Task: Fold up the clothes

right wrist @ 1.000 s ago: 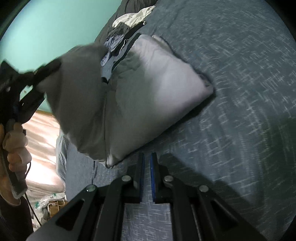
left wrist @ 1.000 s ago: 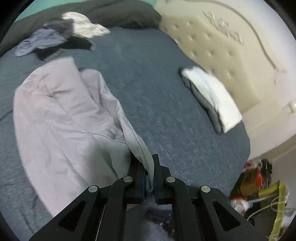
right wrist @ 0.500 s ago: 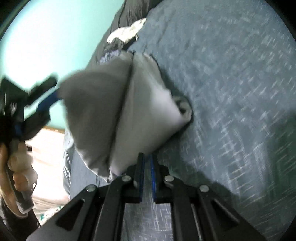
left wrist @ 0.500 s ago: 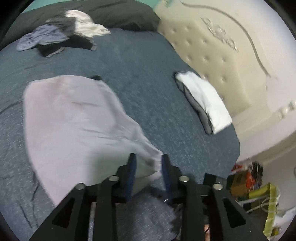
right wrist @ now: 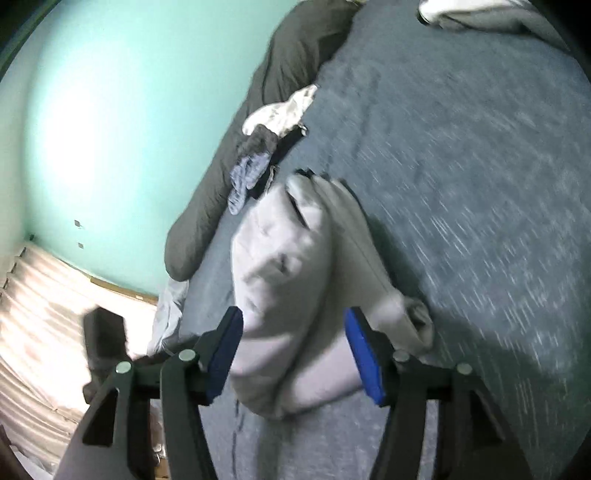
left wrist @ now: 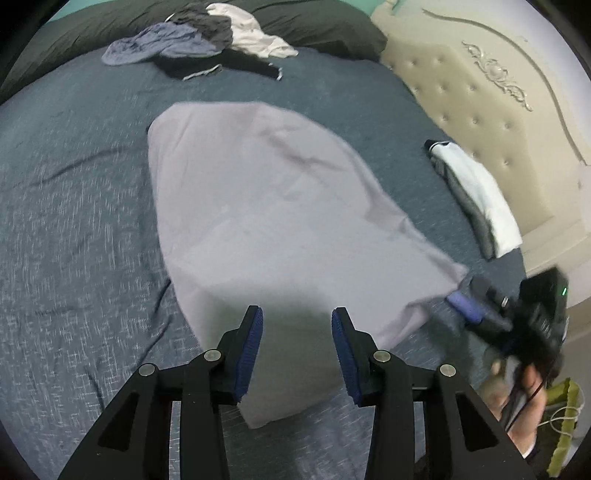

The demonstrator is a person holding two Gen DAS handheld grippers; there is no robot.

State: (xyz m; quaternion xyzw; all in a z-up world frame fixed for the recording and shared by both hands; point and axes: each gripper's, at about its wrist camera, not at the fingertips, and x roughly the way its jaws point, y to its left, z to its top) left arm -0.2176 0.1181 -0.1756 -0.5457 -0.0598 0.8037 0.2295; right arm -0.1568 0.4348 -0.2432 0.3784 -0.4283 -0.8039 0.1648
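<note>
A pale lilac garment [left wrist: 266, 221] lies folded flat on the dark blue bed cover [left wrist: 74, 221]. My left gripper [left wrist: 297, 350] is open and empty, hovering over the garment's near edge. My right gripper [right wrist: 295, 354] is open, its jaws wide on either side of the garment's near end [right wrist: 291, 295], gripping nothing. In the left wrist view the right gripper [left wrist: 476, 306] shows at the garment's right corner, blurred by motion.
A heap of unfolded clothes [left wrist: 199, 40] lies at the far side against a dark pillow [left wrist: 314, 26]. A folded white and grey stack [left wrist: 476, 192] sits near the cream tufted headboard [left wrist: 480, 96]. Clutter stands on the floor at right [left wrist: 561, 421].
The left gripper let go of the garment's edge and opened wide. The garment dropped flat onto the bed. The right gripper went from shut to wide open at the garment's end.
</note>
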